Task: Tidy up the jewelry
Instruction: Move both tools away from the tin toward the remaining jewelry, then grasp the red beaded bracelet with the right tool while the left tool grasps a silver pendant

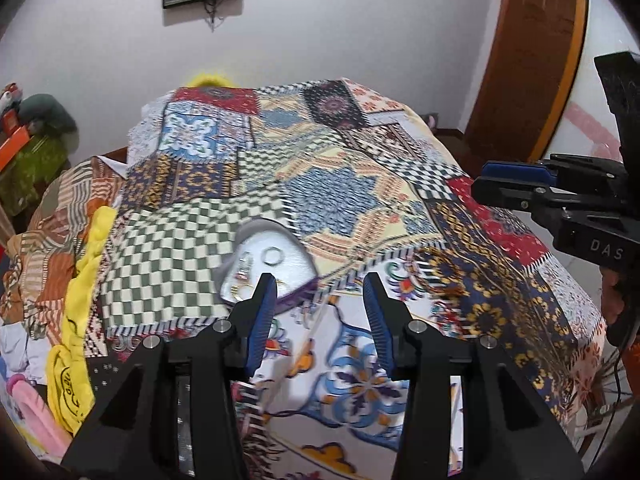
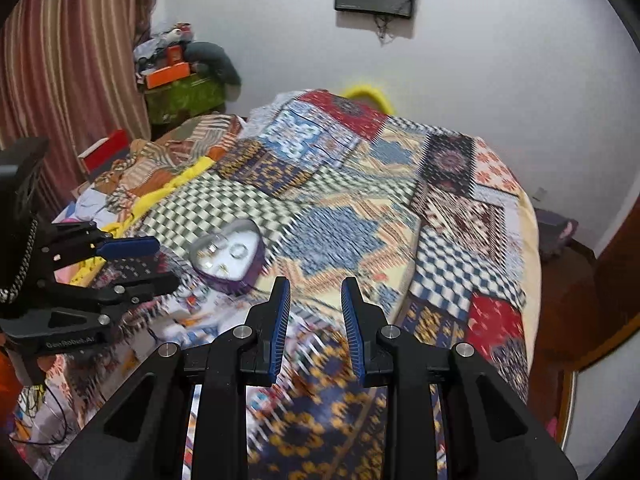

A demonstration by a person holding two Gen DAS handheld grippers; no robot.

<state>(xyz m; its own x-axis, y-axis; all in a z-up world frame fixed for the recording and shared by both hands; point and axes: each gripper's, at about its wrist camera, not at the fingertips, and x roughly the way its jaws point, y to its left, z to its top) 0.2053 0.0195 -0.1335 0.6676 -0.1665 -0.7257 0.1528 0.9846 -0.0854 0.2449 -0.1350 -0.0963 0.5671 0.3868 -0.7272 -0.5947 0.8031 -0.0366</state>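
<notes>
A heart-shaped jewelry box [image 1: 266,266] with a white lining and purple sides lies open on the patchwork bedspread. It holds a silver ring [image 1: 273,255] and several small gold pieces [image 1: 240,286]. My left gripper [image 1: 320,286] is open and empty, just right of and near the box. The box also shows in the right wrist view [image 2: 228,256], with the ring [image 2: 239,251] inside. My right gripper [image 2: 314,292] is open and empty above the bedspread, to the right of the box. The left gripper [image 2: 132,264] shows at the left there.
The patchwork bedspread [image 1: 360,184] covers the bed. Crumpled yellow and striped cloths [image 1: 80,264] lie along the left side. A green box with clutter [image 2: 184,92] stands by the curtain. A wooden door [image 1: 528,60] is at the right. The right gripper [image 1: 520,184] shows at the right edge.
</notes>
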